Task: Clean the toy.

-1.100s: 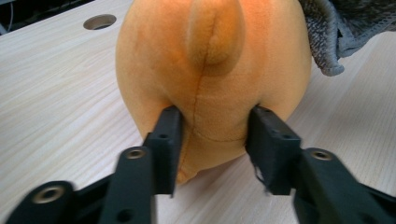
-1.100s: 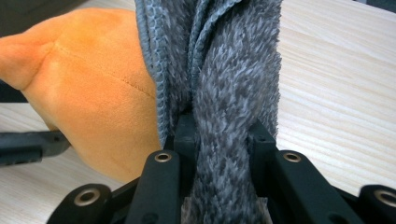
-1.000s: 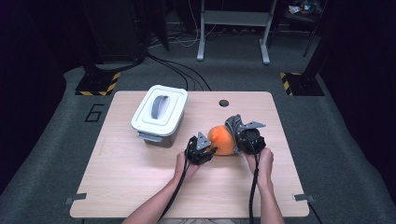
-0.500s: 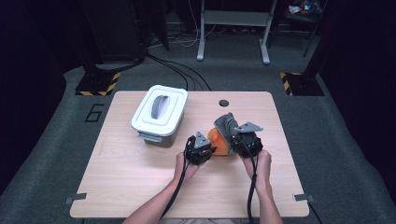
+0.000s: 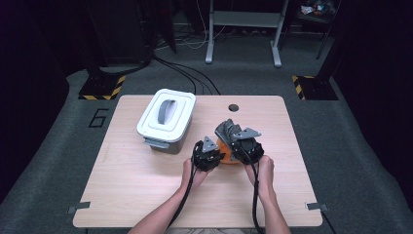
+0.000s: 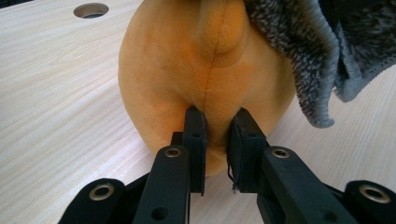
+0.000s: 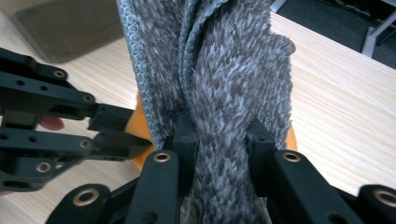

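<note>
At the centre of one wooden table (image 5: 146, 195), one orange plush toy (image 6: 187, 79) lies low; its direction is unclear. The left gripper (image 5: 208, 155) pinches it; the right gripper (image 5: 243, 144) clamps one grey cloth (image 7: 224, 70) hanging lengthwise top to bottom. One lidded white box (image 5: 165, 119) sits upper left

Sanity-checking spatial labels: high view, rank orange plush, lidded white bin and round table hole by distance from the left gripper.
From the left gripper:
1. Orange plush, pinched in its jaws, just right.
2. Lidded white bin, up-left.
3. Round table hole, near the far edge.
</note>
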The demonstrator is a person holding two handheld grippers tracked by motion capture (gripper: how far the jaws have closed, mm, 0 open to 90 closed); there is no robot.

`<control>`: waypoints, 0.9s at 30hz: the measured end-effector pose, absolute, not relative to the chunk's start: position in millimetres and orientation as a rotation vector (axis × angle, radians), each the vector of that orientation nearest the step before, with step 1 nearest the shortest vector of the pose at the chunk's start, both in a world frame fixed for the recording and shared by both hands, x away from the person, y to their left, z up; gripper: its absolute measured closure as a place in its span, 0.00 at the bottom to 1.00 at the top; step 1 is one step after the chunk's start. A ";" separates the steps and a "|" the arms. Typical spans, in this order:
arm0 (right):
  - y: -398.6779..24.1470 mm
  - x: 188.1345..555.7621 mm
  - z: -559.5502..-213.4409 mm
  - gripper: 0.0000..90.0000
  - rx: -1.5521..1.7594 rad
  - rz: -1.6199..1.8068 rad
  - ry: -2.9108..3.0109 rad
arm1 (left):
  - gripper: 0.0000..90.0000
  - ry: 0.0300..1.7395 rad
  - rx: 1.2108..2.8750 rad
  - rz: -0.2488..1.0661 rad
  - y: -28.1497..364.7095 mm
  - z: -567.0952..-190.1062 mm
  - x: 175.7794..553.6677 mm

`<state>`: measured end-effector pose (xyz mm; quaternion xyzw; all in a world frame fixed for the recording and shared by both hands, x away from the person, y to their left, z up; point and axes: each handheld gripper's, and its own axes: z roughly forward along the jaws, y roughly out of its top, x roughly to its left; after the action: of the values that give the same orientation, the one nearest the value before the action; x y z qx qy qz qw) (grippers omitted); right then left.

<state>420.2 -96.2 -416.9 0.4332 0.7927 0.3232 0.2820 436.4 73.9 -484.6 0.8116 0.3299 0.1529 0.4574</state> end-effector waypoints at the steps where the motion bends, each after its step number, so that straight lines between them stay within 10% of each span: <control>1: -97.7 420.3 -417.3 0.80 1.171 0.863 2.117 | 0.87 0.812 2.001 0.377 73.9 -484.7 436.4; 27: -171.9 445.5 -467.6 0.79 1.530 0.830 2.078 | 0.86 0.808 1.994 0.382 74.5 -488.1 435.5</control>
<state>445.5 -171.9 -467.6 0.5514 0.7488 0.2991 0.2139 435.5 74.5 -488.1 0.8101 0.3283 0.1552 0.4603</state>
